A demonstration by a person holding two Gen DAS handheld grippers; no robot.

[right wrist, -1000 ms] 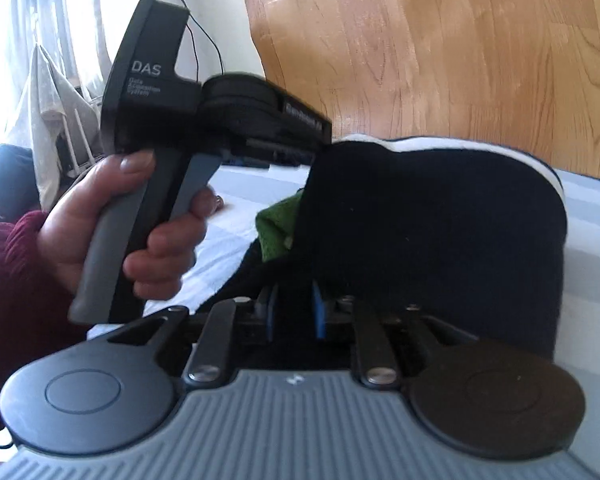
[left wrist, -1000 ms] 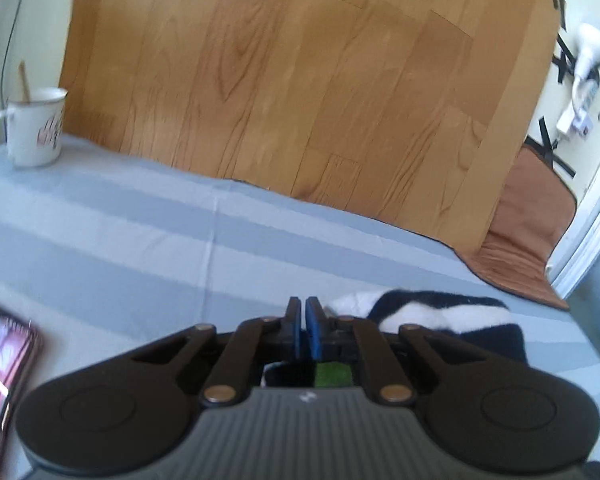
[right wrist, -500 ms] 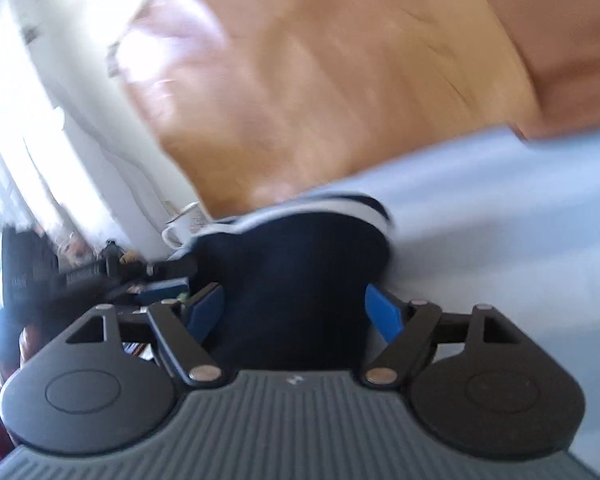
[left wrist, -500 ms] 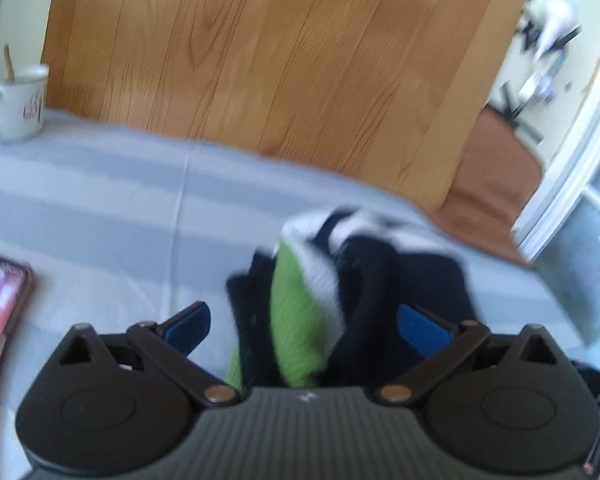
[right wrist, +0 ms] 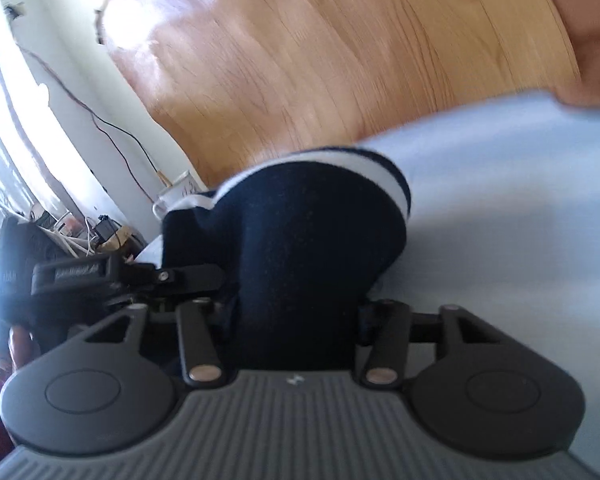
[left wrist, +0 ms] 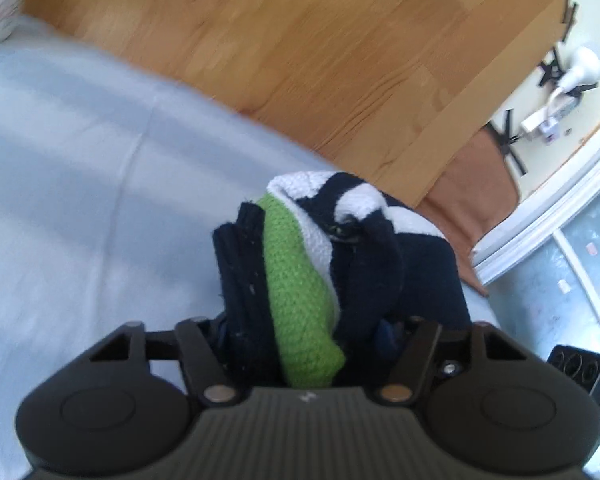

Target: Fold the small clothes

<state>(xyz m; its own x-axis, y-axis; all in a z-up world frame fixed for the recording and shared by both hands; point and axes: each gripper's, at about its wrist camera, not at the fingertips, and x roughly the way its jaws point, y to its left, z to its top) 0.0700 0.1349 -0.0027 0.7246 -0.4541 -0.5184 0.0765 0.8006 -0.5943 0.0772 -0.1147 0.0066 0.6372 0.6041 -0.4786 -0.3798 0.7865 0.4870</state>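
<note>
Now, by label:
Left gripper (left wrist: 304,328): jaws closed partway on the sock bundle (left wrist: 320,264), pinching its near end; likely steadying it while the fold is set.
Right gripper (right wrist: 296,316): jaws around the same bundle's navy side, seemingly gripping; contact of the pads hidden by cloth.
Bundle, place: on the striped sheet (left wrist: 80,200), near its far right edge, between both grippers.
Bundle, look: thick knit, bunched; navy outside, green panel left of centre, white bands at far end.
Mug (right wrist: 176,192): far left, well apart.

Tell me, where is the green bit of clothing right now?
In the left wrist view, the green patch is part of the bundled navy-and-white garment, sitting between the fingers of the left hand-held gripper, above the pale blue sheet.
</note>
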